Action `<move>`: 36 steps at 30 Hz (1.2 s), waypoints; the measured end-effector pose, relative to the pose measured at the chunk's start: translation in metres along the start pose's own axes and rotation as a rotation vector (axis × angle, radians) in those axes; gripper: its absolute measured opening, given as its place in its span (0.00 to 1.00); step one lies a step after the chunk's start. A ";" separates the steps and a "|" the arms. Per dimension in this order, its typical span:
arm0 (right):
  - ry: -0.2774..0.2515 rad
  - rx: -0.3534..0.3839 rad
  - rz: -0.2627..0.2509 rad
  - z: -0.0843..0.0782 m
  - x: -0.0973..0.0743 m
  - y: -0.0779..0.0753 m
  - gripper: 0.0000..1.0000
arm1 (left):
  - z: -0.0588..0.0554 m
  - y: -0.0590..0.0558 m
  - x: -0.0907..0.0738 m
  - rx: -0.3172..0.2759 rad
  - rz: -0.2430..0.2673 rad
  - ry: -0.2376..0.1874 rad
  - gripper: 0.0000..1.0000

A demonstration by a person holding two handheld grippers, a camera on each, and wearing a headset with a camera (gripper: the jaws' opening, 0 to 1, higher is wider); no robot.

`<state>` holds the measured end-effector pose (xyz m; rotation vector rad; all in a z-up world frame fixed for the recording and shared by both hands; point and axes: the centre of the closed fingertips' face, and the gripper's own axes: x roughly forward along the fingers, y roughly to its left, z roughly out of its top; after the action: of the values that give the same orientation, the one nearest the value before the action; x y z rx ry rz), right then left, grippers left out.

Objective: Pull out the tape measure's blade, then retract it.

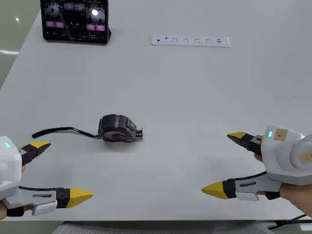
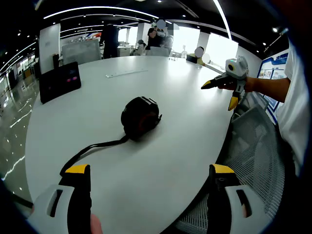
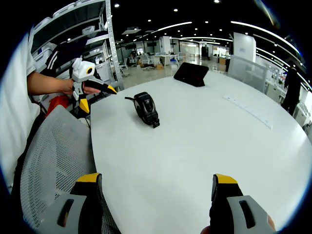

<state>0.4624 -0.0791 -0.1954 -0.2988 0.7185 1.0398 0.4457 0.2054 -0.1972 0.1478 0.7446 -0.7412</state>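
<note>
Judging by how things lie, you have the whole task ahead of you. The tape measure [image 1: 117, 128] rests on the table [image 1: 204, 92], left of the middle and well in from the near edge. Its blade is wound inside the case, and only the small end hook [image 1: 139, 132] shows at the mouth, pointing toward the right edge. A black wrist strap [image 1: 58, 130] trails from the other end of the case toward the left edge and lies loose on the surface. No length of blade shows anywhere. So I judge that neither the pull nor the retraction shows as done, although a fully wound blade would look like this in either case.

Your left tongs [image 1: 70, 169] hang over the near left corner with the two yellow tips wide apart. They hold nothing and touch nothing. In the left gripper view the case sits ahead of them, between the lines of the two tips and well apart from both.

Your right tongs [image 1: 215, 163] hover near the near right corner, also spread wide, empty and clear of the surface. The tape measure is well apart from them, farther off than it is from the left pair.

A tablet [image 1: 75, 20] stands at the far left corner and a power strip [image 1: 190, 40] lies along the far edge. Both are well away from the work.

To start, you probably need one pair to pin the case and the other to catch the hook.
</note>
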 end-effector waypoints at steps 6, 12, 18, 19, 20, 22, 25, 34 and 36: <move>-0.009 0.001 -0.011 0.001 0.000 -0.003 0.96 | 0.000 0.000 0.000 0.002 -0.002 0.004 0.99; -0.008 0.004 -0.012 0.001 0.001 -0.003 0.96 | 0.001 0.000 0.001 0.002 -0.005 0.005 0.99; -0.014 0.013 -0.011 0.001 0.001 -0.005 0.95 | 0.000 0.001 0.004 -0.029 -0.015 0.000 0.99; -0.014 0.015 -0.009 0.001 0.001 -0.005 0.94 | 0.001 0.001 0.004 -0.031 -0.015 0.000 0.99; -0.013 0.018 -0.005 0.000 0.001 -0.004 0.92 | 0.001 0.001 0.004 -0.032 -0.015 -0.001 0.99; -0.010 0.020 -0.003 0.000 0.001 -0.004 0.91 | 0.000 0.004 0.005 -0.026 0.001 0.011 0.99; -0.012 0.030 -0.001 0.000 0.002 -0.006 0.89 | -0.003 0.005 0.006 -0.010 0.003 0.027 0.96; 0.003 0.038 -0.005 -0.006 0.006 -0.012 0.91 | 0.001 0.006 0.009 0.002 -0.006 0.018 0.97; 0.005 0.040 -0.003 -0.007 0.007 -0.013 0.90 | 0.001 0.008 0.010 0.002 -0.006 0.020 0.97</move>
<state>0.4728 -0.0846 -0.2062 -0.2676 0.7425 1.0206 0.4568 0.2056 -0.2044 0.1550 0.7636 -0.7474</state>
